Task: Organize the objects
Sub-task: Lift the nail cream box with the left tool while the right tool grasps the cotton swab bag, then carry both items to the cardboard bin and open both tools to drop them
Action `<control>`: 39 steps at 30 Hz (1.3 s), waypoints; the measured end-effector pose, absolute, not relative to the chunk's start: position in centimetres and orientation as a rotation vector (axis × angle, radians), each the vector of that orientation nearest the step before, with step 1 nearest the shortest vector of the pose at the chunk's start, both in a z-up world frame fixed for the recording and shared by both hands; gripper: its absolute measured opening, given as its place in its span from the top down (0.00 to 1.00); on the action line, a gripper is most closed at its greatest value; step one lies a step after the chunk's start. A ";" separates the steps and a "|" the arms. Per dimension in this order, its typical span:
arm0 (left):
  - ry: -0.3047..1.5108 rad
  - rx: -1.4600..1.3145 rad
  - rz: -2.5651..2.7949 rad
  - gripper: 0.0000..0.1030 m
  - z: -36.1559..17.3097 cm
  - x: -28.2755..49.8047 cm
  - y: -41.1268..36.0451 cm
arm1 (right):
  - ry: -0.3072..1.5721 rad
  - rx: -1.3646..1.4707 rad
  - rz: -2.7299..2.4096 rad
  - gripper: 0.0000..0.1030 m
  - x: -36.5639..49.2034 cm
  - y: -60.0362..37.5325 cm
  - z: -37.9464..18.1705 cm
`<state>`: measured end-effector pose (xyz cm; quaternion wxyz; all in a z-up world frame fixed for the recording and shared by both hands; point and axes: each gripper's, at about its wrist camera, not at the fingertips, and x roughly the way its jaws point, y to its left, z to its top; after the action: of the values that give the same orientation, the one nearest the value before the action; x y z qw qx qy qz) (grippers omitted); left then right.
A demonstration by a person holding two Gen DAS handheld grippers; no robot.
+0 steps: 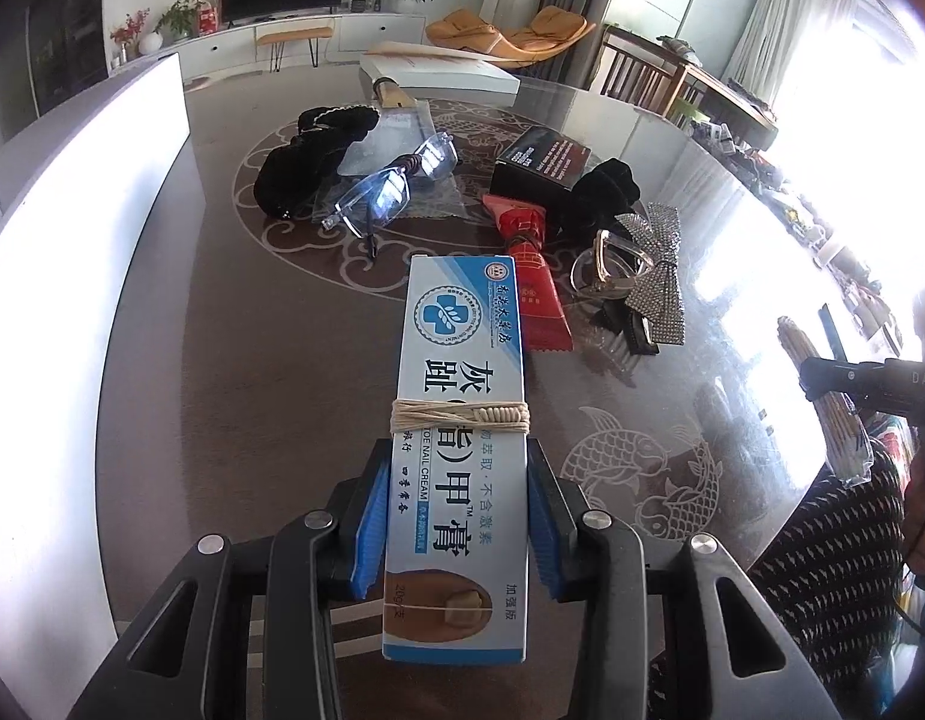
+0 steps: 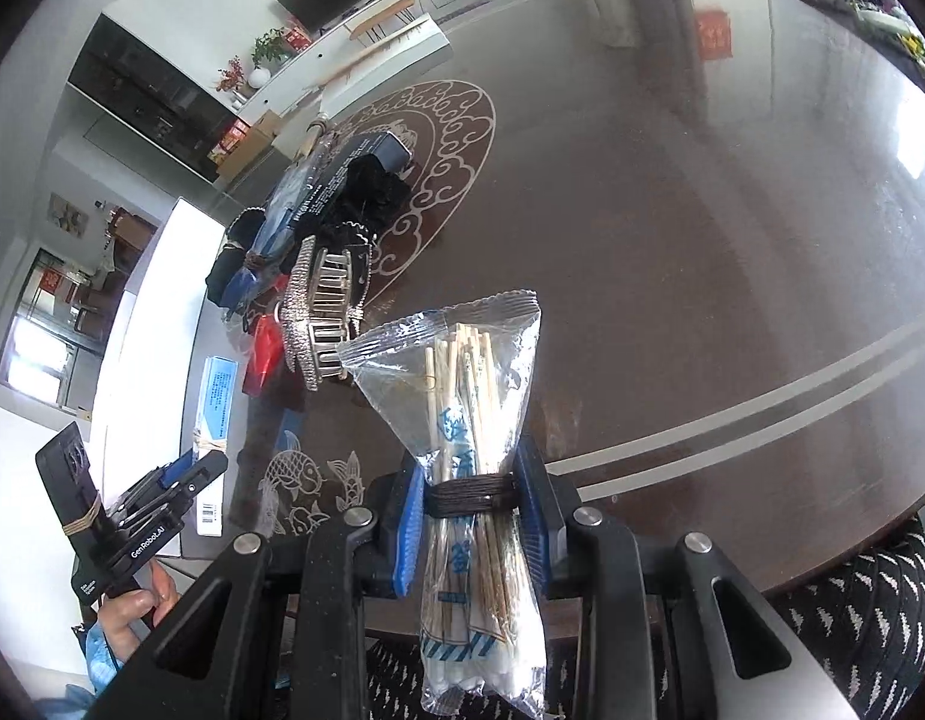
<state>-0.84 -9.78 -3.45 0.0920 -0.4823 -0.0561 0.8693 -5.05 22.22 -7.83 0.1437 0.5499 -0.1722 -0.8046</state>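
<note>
Progress early: left gripper (image 1: 456, 516) clamps nail cream box (image 1: 462, 420), right gripper (image 2: 471, 516) clamps bagged stick bundle (image 2: 468, 420), both lifted off table (image 2: 702, 240). Ahead of left gripper, glasses (image 1: 384, 186), red packet (image 1: 531, 276), rhinestone bow (image 1: 657, 264) lie unsorted.

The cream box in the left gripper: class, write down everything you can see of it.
The cream box is a long, slim carton, seemingly card, white and pale blue, with a blue cross-and-leaf badge, large dark Chinese characters and "NAIL CREAM" in English. Cream string is wound round its middle, and a thin elastic band crosses its near end. The left gripper clamps its long sides between blue pads, the far end pointing away over the table towards the clutter, apparently lifted clear.
</note>
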 end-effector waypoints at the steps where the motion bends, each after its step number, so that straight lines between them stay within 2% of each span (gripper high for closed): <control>1: -0.174 -1.424 2.585 0.61 -3.3 -0.6 -9.8 | -0.499 1.582 -2.317 0.72 -4.9 22.1 -7.8; 21: -0.236 -1.311 2.600 0.61 -0.8 0.3 -9.6 | -0.550 1.520 -2.270 0.72 -4.4 20.5 -6.4; 30: -0.270 -1.256 2.620 0.61 0.7 0.7 -10.0 | -0.514 1.496 -2.255 0.72 -4.4 19.0 -5.2; 35: -0.372 -1.192 2.628 0.61 3.2 1.5 -11.7 | -0.487 1.482 -2.232 0.72 -4.6 17.0 -4.3; 39: -0.506 -1.107 2.668 0.61 7.0 2.9 -16.2 | -0.478 1.438 -2.157 0.72 -5.9 12.3 -2.1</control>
<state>2.86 -16.22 7.05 0.1042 -0.3755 -0.1715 0.9049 -5.85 12.26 -2.08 0.2502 0.5282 -0.1755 -0.7922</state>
